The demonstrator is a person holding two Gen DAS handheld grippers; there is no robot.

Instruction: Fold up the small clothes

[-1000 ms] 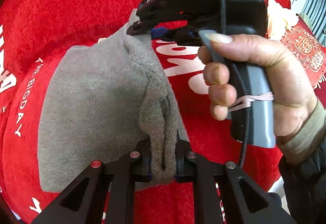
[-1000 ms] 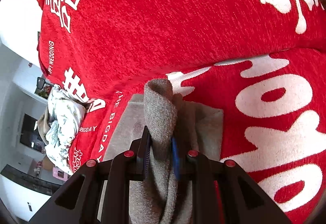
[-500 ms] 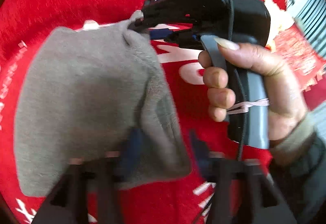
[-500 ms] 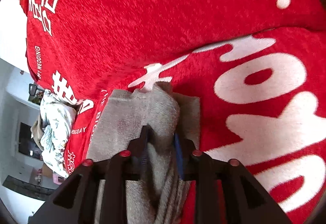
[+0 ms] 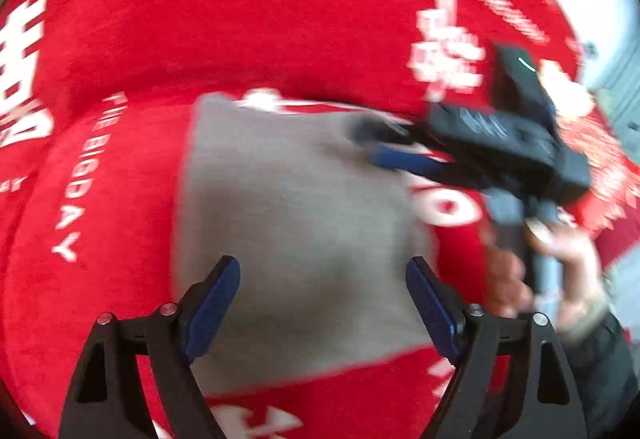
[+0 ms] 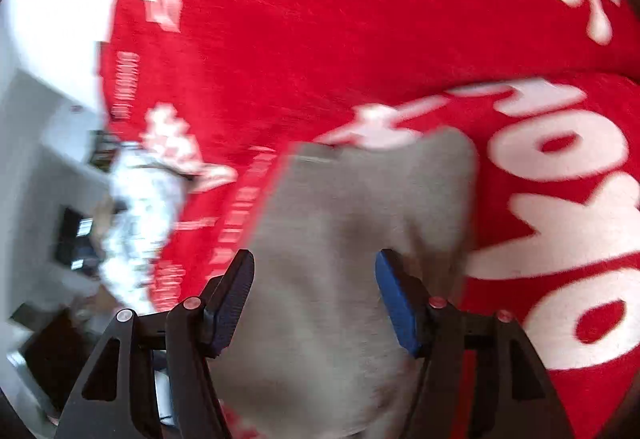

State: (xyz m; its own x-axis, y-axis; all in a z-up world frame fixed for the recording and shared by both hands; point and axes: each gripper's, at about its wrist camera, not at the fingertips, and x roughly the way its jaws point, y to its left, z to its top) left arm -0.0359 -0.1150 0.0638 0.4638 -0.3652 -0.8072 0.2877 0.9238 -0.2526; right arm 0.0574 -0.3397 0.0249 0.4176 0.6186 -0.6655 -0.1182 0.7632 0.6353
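A small grey knitted garment (image 5: pixel 296 223) lies flat, folded, on the red blanket (image 5: pixel 280 19). My left gripper (image 5: pixel 322 275) is open and empty just above its near edge. My right gripper (image 6: pixel 314 271) is open and empty above the same garment (image 6: pixel 360 219). In the left wrist view the right gripper (image 5: pixel 384 145) shows at the garment's far right corner, fingers apart, held by a hand (image 5: pixel 560 271). Both views are blurred by motion.
The red blanket with white lettering (image 6: pixel 560 159) covers the whole surface. A crumpled pale cloth (image 6: pixel 140 207) lies at its left edge in the right wrist view. Room floor and furniture (image 6: pixel 48 159) show beyond that edge.
Both grippers were shut on folds of the grey garment. Both have opened and let it go. The garment now lies flat and both grippers have drawn back from it.
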